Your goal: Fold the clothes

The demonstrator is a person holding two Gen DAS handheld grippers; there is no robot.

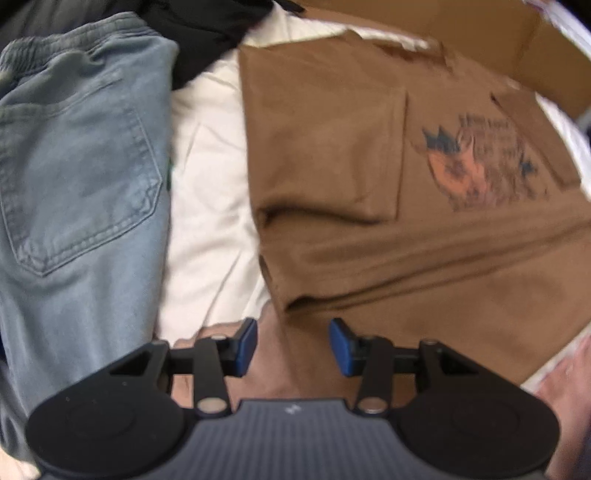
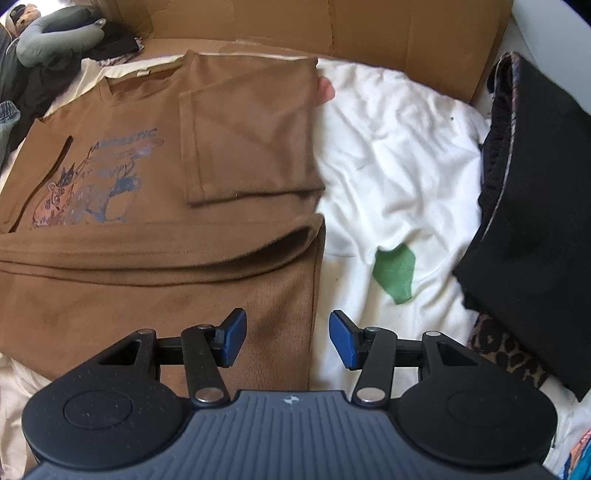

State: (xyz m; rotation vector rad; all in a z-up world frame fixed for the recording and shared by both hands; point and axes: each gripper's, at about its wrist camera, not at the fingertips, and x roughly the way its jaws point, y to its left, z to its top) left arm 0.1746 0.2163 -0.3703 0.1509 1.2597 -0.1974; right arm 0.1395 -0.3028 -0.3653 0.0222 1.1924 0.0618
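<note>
A rumpled white sheet (image 2: pixel 399 155) covers the bed I am working over, with a flattened cardboard panel (image 2: pixel 332 29) standing along its far edge. On the sheet lies the brown T-shirt (image 2: pixel 155 266), spread flat with its printed graphic (image 2: pixel 88 181) facing up, one sleeve (image 2: pixel 251 144) folded in over the chest and the lower part doubled up in a loose fold across the body.

My right tool (image 2: pixel 288 341) hangs released, its blue pads apart, over the shirt's side edge where brown cloth meets white sheet; nothing sits between the pads. Only this view gives me the stack of black garments (image 2: pixel 535 206) at the right, a leopard-print cloth (image 2: pixel 506 350) under it, a small green patch (image 2: pixel 395 273) on the sheet, and a grey neck pillow (image 2: pixel 59 40) in the far left corner.

My left tool (image 1: pixel 293 347) is also released, pads apart, low over the shirt's opposite edge (image 1: pixel 369 258). The picture is blurred, so I cannot tell whether a pad touches the cloth. Only here do I see the light blue jeans (image 1: pixel 81 177) lying beside the shirt, back pocket up, a strip of sheet between them, and a dark garment (image 1: pixel 207 37) beyond.
</note>
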